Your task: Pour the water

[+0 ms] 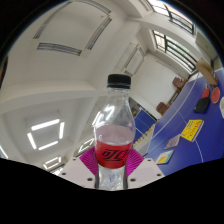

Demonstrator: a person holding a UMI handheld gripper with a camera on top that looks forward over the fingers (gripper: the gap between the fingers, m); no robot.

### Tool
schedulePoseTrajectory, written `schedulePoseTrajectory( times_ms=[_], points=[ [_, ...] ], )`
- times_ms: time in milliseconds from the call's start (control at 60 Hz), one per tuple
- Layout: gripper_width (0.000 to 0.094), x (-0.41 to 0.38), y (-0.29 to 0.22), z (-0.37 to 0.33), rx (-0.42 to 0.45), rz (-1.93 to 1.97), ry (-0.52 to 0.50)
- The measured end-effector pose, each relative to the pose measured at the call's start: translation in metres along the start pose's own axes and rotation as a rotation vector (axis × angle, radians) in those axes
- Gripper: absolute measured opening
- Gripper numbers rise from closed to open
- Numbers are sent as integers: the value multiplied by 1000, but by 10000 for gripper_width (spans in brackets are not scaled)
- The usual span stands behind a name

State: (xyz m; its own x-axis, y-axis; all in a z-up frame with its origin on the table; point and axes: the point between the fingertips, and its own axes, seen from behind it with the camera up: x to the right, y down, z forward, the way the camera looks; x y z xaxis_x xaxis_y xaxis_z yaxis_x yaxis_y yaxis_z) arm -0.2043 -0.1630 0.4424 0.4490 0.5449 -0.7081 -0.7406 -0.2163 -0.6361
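Overhead, a white ceiling (pixel 75 40) with rectangular light panels fills most of the view, and a blue tabletop (pixel 190 125) carrying flat coloured cards tilts off beyond the right finger. Clenched between the gripper's (pixel 112 165) magenta pads (pixel 88 158) is a clear plastic bottle (pixel 114 135), black cap, red label, held upright against the ceiling.

White ceiling (pixel 75 60) with lit panels (pixel 45 125), high windows (pixel 172 42), blue table (pixel 190 112)
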Motion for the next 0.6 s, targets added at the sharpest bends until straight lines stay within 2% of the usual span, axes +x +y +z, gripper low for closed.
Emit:
schedulePoseTrajectory(
  times_ms=[100, 233, 450, 500, 600],
  points=[
    [314, 55, -70, 18, 52, 316, -121],
    [313, 151, -135, 38, 143, 638, -146],
    [312, 342, -170, 15, 343, 1086, -62],
    [312, 373, -165, -5, 376, 1140, -43],
    [310, 411, -173, 2, 409, 1207, -15]
  ],
)
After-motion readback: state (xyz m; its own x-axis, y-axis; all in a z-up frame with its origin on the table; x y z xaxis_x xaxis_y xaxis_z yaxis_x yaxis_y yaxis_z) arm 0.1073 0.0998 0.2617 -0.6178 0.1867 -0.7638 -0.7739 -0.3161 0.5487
